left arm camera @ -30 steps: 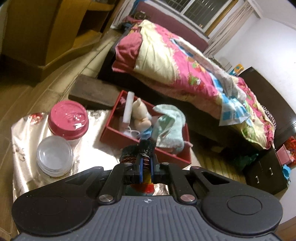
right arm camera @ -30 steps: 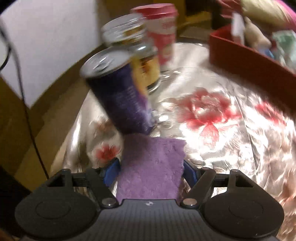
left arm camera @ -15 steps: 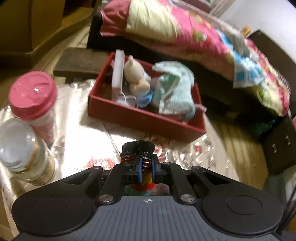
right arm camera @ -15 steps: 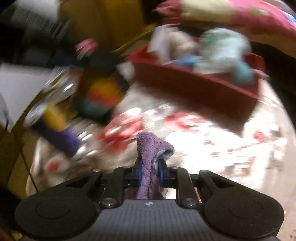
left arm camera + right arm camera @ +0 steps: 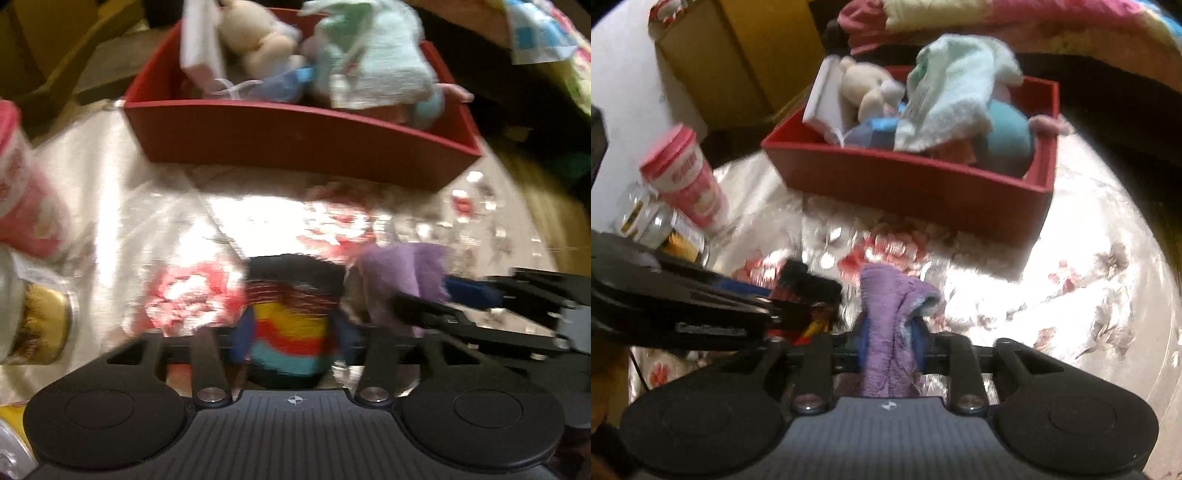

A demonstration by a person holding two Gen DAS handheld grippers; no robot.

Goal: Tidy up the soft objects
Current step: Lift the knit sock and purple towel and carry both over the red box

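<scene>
While the left gripper (image 5: pixel 290 328) points steeply down at the table, its jaws have just been opening and now stand partly spread, with a striped sock (image 5: pixel 290 317) between them. That sock has a black cuff and yellow, red and teal bands; blur hides whether the blue pads (image 5: pixel 242 332) still touch its sides. Just to its right, the right gripper (image 5: pixel 892 339) has its fingers pressed nearly together, pinching a bunched purple cloth (image 5: pixel 886 332) that stands up above the pads.

Both grippers sit close side by side over a shiny table cover (image 5: pixel 1089 295) printed with red flowers. Directly ahead stands a red box (image 5: pixel 916 184), its near wall facing the grippers. It is already crowded: a cream plush toy (image 5: pixel 866 88), a pale green towel (image 5: pixel 956 88), a teal soft toy (image 5: pixel 1008 136), a white flat item (image 5: pixel 825 99) leaning at the left end. Bare cover lies between the grippers and the box, and more open cover spreads to the right.

At the left edge stand a pink-lidded cup (image 5: pixel 685 177) and a glass jar (image 5: pixel 646 221) with a yellow label. Printing on the cup is too blurred to read. Behind the box lies a bed with a pink floral quilt (image 5: pixel 1034 14).
</scene>
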